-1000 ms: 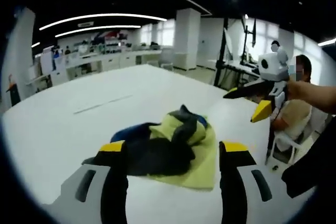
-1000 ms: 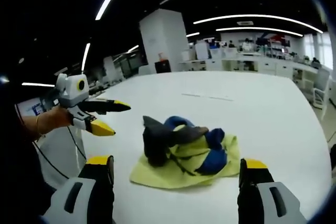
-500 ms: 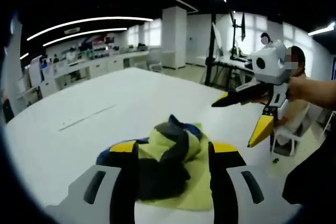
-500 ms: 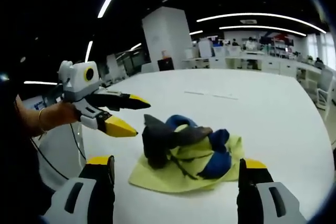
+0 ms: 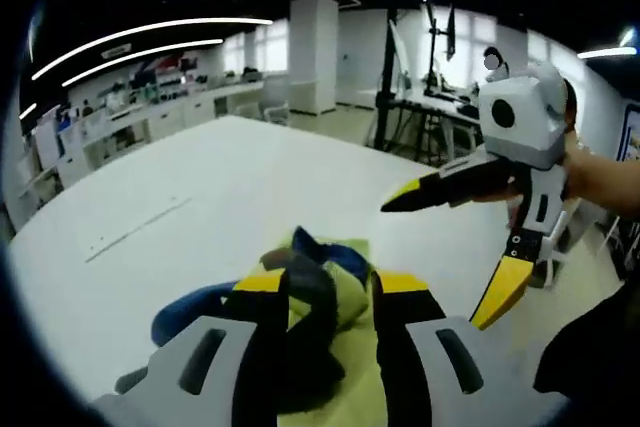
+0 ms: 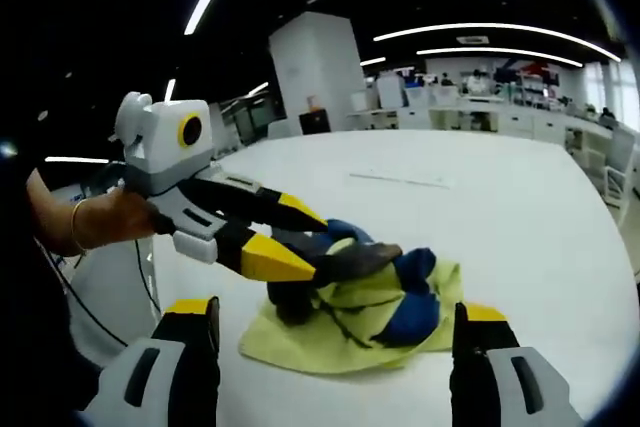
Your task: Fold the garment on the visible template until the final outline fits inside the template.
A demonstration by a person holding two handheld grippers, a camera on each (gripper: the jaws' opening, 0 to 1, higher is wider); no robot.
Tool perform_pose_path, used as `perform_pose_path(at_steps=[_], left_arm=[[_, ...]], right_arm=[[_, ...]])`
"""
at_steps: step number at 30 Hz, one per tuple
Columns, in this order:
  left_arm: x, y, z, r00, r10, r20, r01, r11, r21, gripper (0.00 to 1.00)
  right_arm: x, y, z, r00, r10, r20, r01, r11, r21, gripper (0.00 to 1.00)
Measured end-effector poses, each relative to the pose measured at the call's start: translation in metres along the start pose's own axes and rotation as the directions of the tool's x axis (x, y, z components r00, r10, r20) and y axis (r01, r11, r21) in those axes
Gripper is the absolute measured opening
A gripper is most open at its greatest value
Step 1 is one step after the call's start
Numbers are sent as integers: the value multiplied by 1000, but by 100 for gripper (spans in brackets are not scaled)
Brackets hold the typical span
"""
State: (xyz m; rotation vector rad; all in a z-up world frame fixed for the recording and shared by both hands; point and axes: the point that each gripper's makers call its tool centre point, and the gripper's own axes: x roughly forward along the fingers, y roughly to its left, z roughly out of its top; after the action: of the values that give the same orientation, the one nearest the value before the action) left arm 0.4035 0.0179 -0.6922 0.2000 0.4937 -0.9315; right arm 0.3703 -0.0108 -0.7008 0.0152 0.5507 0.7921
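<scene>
Garment [image 6: 350, 292], crumpled on the white bench [image 6: 520, 207], lies directly beneath the left gripper [image 6: 290, 237], its fingers spread. Right gripper [image 6: 335, 347], fingers also wide apart, hangs farther back.

Crumpled garment [image 6: 350, 292] on white table [image 6: 520, 217]

From my left hand-held gripper [image 5: 325, 292], its own jaws hid the garment's [image 5: 315, 282] near part. In the right gripper view that gripper covered the garment's far-left edge, and I could not tell whether it touched cloth.
</scene>
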Motion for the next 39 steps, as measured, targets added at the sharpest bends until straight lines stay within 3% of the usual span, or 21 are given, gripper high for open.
perform_pose_path(at_steps=[9,13,20,24,32,36,39], left_arm=[[19,5,-19,993,48,-104,-46,999,19,32],[23,10,-32,984,72,-165,-64,997,51,25],[22,19,-32,984,85,-154,-81,996,31,6],[20,18,-31,988,65,-138,-66,998,-1,1],[0,20,-18,993,73,-96,-70,997,29,0],[-19,18,-8,998,44,-54,-48,996,-71,0],[-32,24,-5,998,55,-38,-58,995,-82,0]], right_arm=[[4,-5,3,1000,-6,3,6,1000,-7,96],[5,-7,1,1000,-8,-7,8,1000,-12,96],[4,-8,-3,1000,-10,-18,9,1000,-19,96],[4,-9,-3,1000,-12,-16,11,1000,-15,95],[2,-7,-1,1000,-6,-7,6,1000,-18,95],[2,-4,3,1000,11,4,-11,1000,-21,95],[1,-4,5,1000,14,11,-14,1000,-22,95]])
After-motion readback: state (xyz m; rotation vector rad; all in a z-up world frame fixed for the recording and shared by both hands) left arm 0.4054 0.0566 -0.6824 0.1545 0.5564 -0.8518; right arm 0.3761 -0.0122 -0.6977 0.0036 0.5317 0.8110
